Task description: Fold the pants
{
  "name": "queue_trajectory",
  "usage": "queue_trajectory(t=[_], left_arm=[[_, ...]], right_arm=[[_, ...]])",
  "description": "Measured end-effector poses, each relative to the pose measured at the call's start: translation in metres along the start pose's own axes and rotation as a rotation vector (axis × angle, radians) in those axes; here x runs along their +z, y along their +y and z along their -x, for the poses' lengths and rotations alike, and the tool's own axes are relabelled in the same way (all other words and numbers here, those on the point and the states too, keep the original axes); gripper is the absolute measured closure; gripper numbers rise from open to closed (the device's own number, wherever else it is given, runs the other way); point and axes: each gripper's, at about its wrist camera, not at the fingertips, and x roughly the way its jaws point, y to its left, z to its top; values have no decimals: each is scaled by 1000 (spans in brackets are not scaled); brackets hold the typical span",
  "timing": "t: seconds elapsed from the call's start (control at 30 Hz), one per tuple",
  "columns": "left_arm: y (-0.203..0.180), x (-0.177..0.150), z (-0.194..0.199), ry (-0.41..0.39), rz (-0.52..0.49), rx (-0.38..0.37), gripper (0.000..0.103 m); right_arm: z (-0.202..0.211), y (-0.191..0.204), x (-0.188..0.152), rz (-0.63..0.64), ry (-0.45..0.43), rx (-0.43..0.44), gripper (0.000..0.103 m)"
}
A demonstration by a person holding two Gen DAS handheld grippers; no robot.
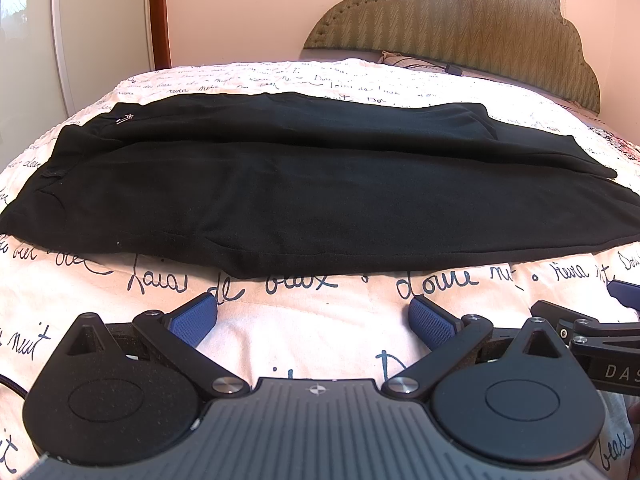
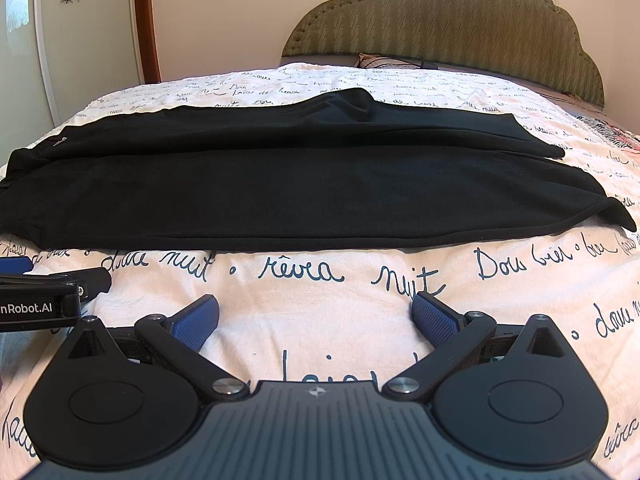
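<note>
Writing everywhere on this bedspread: looping dark script on cream cloth, "rêvea", "nuit", "Dou" readable from the right wrist view, "doure" and "nuit" from the left. On the side of the left gripper, seen at the edge of the right wrist view, a label ends in "nRobot.AI"; the right gripper shows "DAS" on its side in the left wrist view.

Both grippers sit low over the near edge of the bed, side by side, pointing at the headboard. Each has its blue-padded fingers spread wide, nothing between them.

The black pants lie flat across the bed, lengthwise left to right, just ahead of both grippers and untouched. A small metal zipper pull glints near their left end.
</note>
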Motion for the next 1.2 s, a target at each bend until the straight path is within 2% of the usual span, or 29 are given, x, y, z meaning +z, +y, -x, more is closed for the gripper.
queue_trajectory(t=[1.2], left_arm=[[3,-2,4,-11,-8,15,0]], right_arm=[[1,1,0,-1,-1,1,0]])
